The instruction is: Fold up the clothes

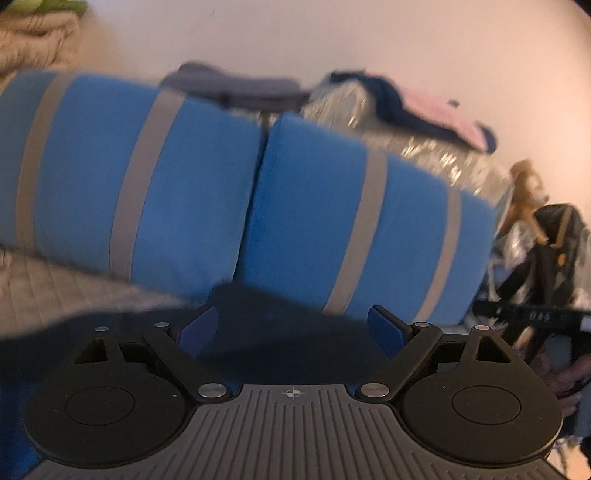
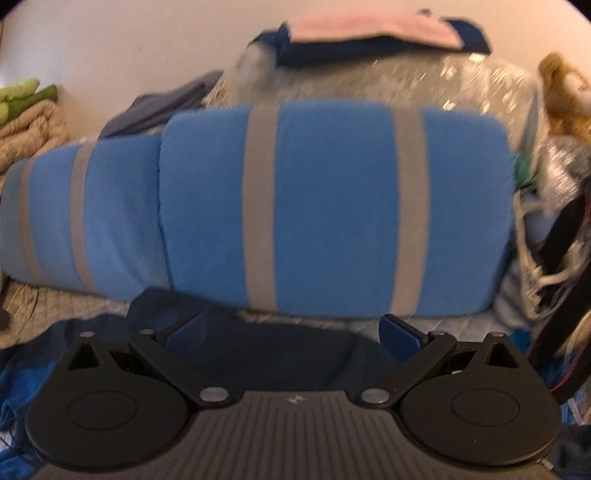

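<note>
A dark navy garment (image 1: pixel 266 332) lies low on the bed, just under and ahead of my left gripper (image 1: pixel 291 328), whose blue-padded fingers stand wide apart with nothing between them. The same dark garment (image 2: pixel 266 354) spreads below my right gripper (image 2: pixel 291 332), which is also open and empty. Brighter blue cloth (image 2: pixel 22 384) shows at the lower left of the right wrist view. Both views are blurred.
Two blue pillows with grey stripes (image 1: pixel 147 177) (image 2: pixel 332 206) lean against the wall behind the garment. Folded navy and pink clothes (image 2: pixel 369 33) rest on a shiny plastic-wrapped bundle (image 2: pixel 461 85). Beige quilted bedding (image 1: pixel 40 37) sits far left, bags and a plush toy (image 1: pixel 524 192) at right.
</note>
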Motion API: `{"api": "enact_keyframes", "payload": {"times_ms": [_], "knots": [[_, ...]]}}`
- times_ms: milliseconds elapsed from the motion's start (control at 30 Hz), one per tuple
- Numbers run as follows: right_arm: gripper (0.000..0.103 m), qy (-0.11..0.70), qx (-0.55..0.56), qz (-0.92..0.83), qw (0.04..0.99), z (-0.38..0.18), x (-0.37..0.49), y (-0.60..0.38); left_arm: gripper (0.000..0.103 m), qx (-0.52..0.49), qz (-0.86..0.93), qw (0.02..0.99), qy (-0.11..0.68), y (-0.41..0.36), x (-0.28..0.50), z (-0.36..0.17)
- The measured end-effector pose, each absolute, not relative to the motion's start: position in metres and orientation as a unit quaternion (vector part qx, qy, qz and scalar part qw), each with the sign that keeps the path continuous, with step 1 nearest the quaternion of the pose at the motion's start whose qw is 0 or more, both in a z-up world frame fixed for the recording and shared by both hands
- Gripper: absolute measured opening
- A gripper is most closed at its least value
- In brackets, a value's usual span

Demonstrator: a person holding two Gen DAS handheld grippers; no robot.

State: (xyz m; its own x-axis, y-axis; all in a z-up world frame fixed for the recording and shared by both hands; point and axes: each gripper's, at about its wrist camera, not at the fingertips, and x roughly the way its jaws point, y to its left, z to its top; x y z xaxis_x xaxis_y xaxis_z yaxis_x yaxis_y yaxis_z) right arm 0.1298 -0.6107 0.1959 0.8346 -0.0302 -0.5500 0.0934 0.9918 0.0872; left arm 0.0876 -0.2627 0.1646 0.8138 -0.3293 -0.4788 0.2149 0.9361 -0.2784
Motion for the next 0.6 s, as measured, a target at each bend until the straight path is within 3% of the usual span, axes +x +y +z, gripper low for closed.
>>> {"api": "enact_keyframes", "payload": {"times_ms": [233,600], "knots": [[0.103,0.318,0.060,-0.004,0.946,0.169,0.162,-0.600,0.090,-0.126,-0.124,0.941,0.288,-0.257,0.085,0.116],[0.103,0.340,0.075,-0.008,0.938,0.132,0.238,-0.592,0.090,-0.136,-0.115,0.932,0.315,-0.255,0.091,0.105]]}}
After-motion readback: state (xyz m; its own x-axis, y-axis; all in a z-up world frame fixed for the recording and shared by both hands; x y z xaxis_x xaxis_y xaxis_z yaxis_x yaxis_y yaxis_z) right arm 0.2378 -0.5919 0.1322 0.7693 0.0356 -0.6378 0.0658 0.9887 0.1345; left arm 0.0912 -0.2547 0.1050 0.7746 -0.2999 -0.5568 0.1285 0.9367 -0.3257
